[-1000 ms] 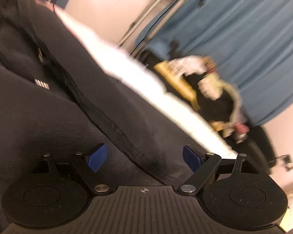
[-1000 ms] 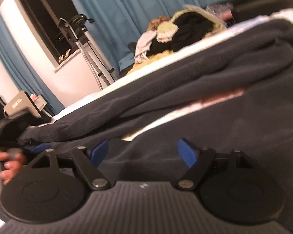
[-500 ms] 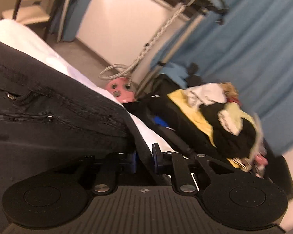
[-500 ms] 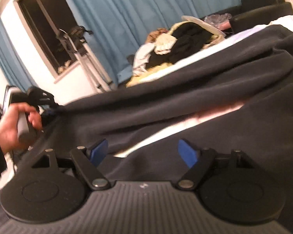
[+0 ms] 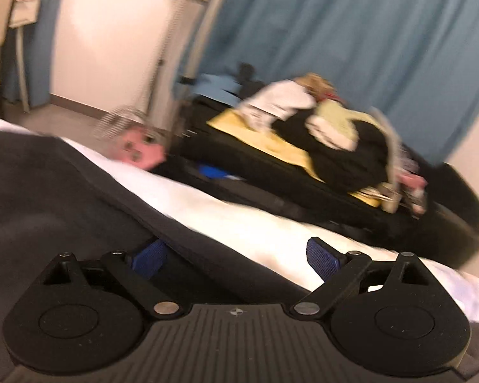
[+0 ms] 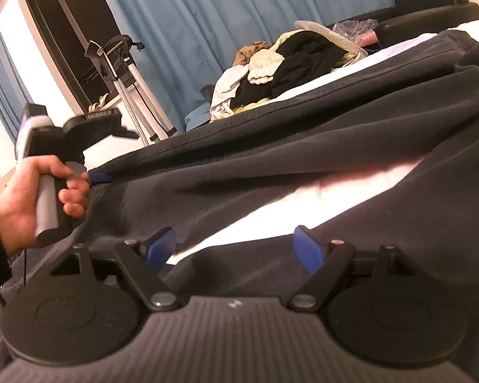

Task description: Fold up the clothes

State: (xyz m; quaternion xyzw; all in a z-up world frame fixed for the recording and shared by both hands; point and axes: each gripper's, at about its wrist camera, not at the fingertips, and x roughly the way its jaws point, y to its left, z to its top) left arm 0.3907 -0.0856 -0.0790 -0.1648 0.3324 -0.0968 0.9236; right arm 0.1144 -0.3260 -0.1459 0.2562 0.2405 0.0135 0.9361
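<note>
- Left gripper: 2 blue fingers spread wide, nothing pinched. Hem of the dark garment runs diagonally btwn them; left pad sits at the cloth edge, right pad over the white sheet.
- Right gripper: fingers spread apart, empty, low over the garment w/ a strip of white sheet showing in a gap btwn its folds.
- Garment lies spread across the bed, bunched in long ridges.
- Right-wrist view: left hand grips the other tool's handle at the garment's far-left edge.
- Bkgd: clothes pile on a dark couch, blue curtains. Left view is motion-blurred.
</note>
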